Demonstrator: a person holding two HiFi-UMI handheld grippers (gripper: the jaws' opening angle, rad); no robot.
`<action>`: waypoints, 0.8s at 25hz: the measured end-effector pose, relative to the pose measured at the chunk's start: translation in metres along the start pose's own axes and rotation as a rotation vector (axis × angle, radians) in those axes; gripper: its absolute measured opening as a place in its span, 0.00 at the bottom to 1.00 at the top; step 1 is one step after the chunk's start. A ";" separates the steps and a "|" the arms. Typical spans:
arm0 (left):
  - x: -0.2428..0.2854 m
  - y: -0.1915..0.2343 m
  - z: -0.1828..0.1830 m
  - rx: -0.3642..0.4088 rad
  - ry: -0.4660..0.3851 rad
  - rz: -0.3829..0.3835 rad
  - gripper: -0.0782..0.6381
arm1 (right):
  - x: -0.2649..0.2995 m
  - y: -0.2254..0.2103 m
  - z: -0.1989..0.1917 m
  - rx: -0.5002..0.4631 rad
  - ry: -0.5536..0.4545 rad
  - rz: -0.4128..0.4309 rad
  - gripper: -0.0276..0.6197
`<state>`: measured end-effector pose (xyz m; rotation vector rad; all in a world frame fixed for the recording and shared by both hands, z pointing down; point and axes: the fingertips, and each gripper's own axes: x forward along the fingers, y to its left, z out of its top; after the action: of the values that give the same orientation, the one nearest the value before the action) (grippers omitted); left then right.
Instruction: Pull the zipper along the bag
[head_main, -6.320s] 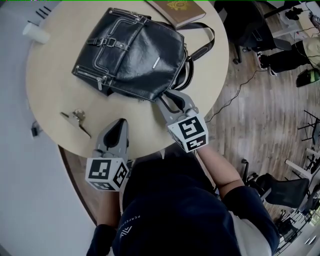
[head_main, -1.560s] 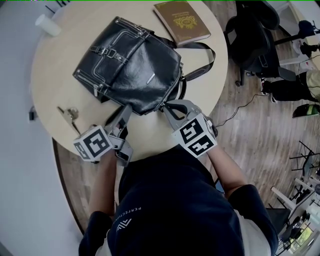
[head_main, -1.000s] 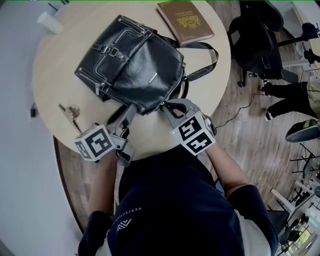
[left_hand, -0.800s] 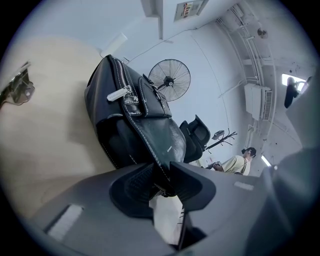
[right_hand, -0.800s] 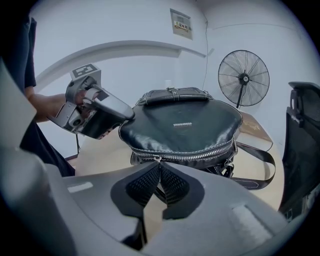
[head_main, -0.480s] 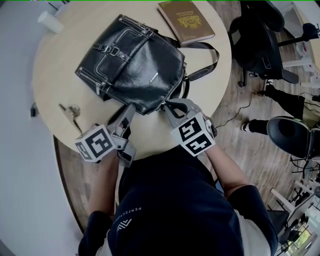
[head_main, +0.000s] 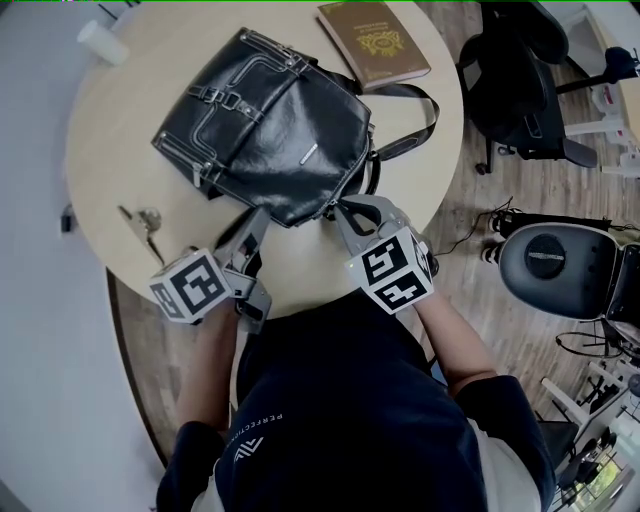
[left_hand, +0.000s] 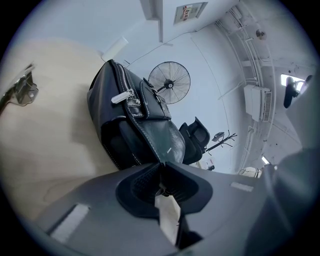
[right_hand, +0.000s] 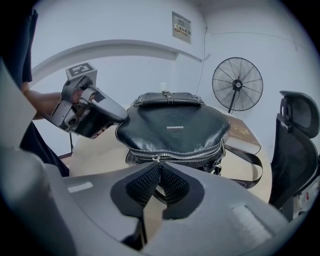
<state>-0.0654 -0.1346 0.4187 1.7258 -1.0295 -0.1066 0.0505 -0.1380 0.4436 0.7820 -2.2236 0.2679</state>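
Bag (head_main: 265, 125): black leather, lying on the worktop (head_main: 110, 140) toward its near edge.
Left claw (head_main: 260, 217): jaws have just been closing, now clamped on the bag's near-left corner.
Right claw (head_main: 341, 208): pinched on the zipper pull (right_hand: 154, 158) at the near-right corner.
Change: bag and claws unmoved; an office chair (head_main: 550, 258) rolled in at right.
Hard to see: the pull, mostly buried between the pads.
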 end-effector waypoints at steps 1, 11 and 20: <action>0.000 0.000 0.000 0.003 0.000 -0.002 0.19 | 0.000 0.000 0.001 0.002 -0.002 0.003 0.07; 0.000 -0.001 -0.001 0.012 -0.005 -0.007 0.18 | -0.002 -0.013 0.001 0.019 -0.013 -0.017 0.07; -0.004 0.000 -0.001 0.016 0.001 -0.012 0.17 | -0.002 -0.020 0.000 0.019 -0.012 -0.028 0.07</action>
<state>-0.0669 -0.1313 0.4174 1.7460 -1.0226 -0.1057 0.0636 -0.1528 0.4417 0.8259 -2.2222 0.2715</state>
